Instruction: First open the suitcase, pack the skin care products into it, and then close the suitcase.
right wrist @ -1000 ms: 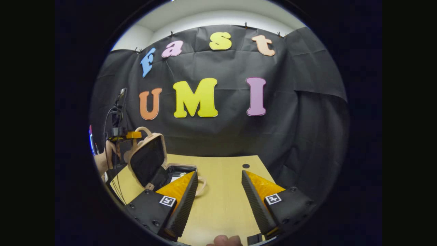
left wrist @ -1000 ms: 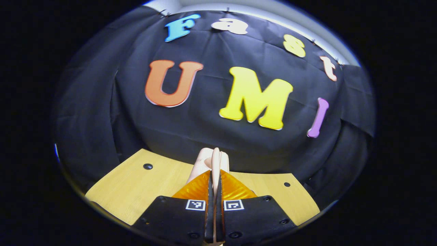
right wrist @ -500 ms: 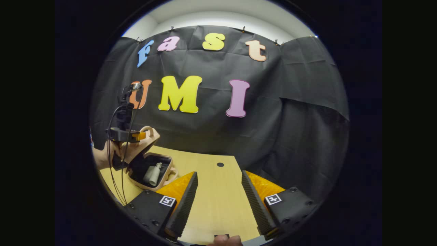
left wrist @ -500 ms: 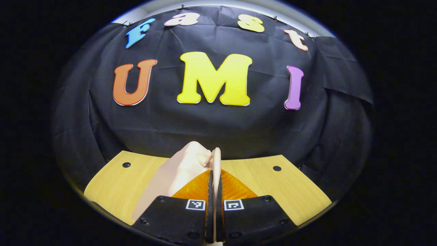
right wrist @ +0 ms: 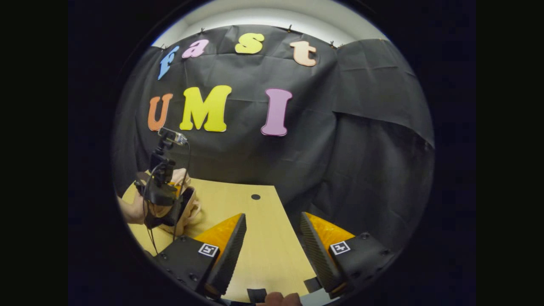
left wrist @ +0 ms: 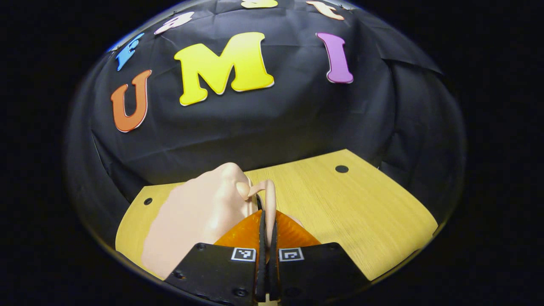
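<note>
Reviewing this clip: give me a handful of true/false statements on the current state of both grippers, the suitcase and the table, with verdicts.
1. The left gripper is shut on the suitcase handle. True.
2. The right gripper holds a skin care bottle. False: its fingers stand wide apart with only bare table between them.
3. The suitcase lid stands fully upright. False: in the right gripper view it is lowered almost onto the suitcase, leaving a narrow gap.
4. The suitcase is peach-coloured. True.
5. The right gripper is touching the suitcase. False: it is off to the side, apart from it.
</note>
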`<state>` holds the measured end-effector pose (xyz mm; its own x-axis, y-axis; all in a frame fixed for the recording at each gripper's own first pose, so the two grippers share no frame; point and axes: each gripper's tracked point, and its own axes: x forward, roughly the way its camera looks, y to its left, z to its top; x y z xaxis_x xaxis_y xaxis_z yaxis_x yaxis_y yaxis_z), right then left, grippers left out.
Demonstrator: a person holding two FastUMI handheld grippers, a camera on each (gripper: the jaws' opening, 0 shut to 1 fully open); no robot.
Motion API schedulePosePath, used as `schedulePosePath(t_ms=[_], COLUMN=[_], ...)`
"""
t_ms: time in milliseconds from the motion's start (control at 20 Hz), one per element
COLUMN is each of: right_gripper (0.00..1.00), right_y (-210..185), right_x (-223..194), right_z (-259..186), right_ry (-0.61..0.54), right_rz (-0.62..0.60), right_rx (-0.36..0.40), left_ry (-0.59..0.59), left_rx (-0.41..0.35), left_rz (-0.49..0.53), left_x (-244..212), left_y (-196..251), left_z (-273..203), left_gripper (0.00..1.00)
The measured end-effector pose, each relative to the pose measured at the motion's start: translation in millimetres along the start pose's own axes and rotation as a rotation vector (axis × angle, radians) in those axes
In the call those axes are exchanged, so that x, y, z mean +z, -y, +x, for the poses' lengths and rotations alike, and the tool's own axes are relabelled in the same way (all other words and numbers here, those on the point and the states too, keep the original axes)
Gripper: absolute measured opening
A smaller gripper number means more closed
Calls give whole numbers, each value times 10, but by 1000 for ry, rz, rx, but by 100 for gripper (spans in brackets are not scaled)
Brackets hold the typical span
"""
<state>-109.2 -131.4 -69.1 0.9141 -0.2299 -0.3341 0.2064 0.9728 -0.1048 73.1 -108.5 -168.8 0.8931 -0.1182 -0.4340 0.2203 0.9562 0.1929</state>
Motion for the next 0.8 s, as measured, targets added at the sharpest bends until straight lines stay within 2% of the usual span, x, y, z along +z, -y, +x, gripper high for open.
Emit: schedulePosePath(t_ms=[300, 450, 500, 550, 600, 650, 700, 800], right_gripper=[77, 80, 76, 73, 76, 73, 76, 76], right_y=[304, 312, 286, 258, 200, 150, 121, 22], right_x=[-197, -254, -259, -262, -265, -254, -227, -129], right_z=[185, 274, 313, 350, 380, 396, 431, 443], right_ry=[-41, -58, -59, -61, -63, -63, -58, -36], right_rz=[45, 68, 72, 74, 76, 70, 61, 44], right_rx=[-44, -35, -27, -18, 0, 10, 18, 46], left_ry=[-107, -118, -125, -142, -162, -185, -189, -210], left_rx=[-3, 2, 4, 0, -9, -18, -23, -39], left_rz=[81, 109, 124, 134, 146, 164, 179, 164], left_x=[-350, -402, -427, -474, -521, -562, -543, -575], left_y=[198, 267, 289, 327, 384, 434, 443, 495], left_z=[271, 290, 300, 312, 321, 325, 310, 274], left_gripper=[6, 6, 6, 7, 8, 11, 14, 22])
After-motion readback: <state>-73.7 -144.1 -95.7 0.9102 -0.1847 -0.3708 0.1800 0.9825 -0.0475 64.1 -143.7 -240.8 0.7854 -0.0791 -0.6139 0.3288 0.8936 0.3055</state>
